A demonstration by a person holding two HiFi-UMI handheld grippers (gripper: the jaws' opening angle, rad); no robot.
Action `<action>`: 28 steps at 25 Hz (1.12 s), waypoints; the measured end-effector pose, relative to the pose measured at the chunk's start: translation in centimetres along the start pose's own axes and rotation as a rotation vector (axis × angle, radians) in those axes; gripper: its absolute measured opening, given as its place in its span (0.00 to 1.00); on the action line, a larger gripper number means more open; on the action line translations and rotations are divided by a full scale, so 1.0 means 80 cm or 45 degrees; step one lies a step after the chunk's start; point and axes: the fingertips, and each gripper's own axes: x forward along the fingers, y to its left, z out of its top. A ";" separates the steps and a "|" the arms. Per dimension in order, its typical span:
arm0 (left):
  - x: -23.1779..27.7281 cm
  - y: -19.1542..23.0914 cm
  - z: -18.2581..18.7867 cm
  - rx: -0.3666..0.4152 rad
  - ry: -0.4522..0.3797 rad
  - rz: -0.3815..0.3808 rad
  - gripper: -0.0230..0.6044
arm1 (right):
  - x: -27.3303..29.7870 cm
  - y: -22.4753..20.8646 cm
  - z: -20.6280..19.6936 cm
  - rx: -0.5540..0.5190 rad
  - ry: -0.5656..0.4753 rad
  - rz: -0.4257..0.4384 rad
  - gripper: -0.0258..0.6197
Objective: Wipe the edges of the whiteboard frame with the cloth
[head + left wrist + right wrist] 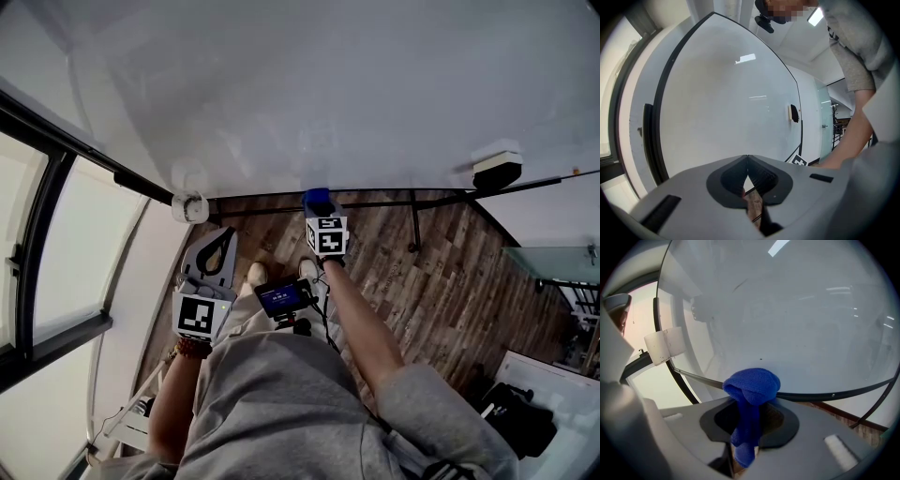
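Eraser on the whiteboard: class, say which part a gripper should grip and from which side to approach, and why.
Probably grip the eraser across its two long sides, coming straight at the whiteboard face: it stands proud of the flat board, so only its sides offer hold.

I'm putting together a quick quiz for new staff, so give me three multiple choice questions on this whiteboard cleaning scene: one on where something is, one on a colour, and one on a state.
1. Where is the cloth?
A. On the floor
B. At the bottom edge of the whiteboard frame
C. On the window sill

2. What colour is the cloth?
A. Yellow
B. White
C. Blue

3. How is the left claw?
A. Shut with nothing in it
B. Wide open
C. Shut on the cloth

Answers: B, the right gripper view shows the cloth at the black lower edge. C, it is blue in both the head view and the right gripper view. A, the left gripper view shows the jaws meeting with nothing between them.
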 end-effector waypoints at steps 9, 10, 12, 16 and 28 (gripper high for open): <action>-0.014 0.021 -0.006 -0.013 0.018 0.045 0.05 | 0.014 0.061 0.005 -0.028 -0.007 0.106 0.19; -0.015 0.024 -0.007 -0.007 0.013 0.051 0.05 | 0.016 0.066 0.005 -0.016 -0.009 0.116 0.19; -0.017 0.028 -0.009 0.003 0.011 0.061 0.05 | 0.018 0.075 0.006 0.001 -0.015 0.132 0.19; -0.023 0.034 -0.012 0.014 0.022 0.073 0.05 | 0.024 0.099 0.008 -0.025 -0.026 0.187 0.19; -0.045 0.047 -0.019 0.004 0.080 0.132 0.05 | 0.045 0.189 0.012 -0.177 -0.018 0.410 0.19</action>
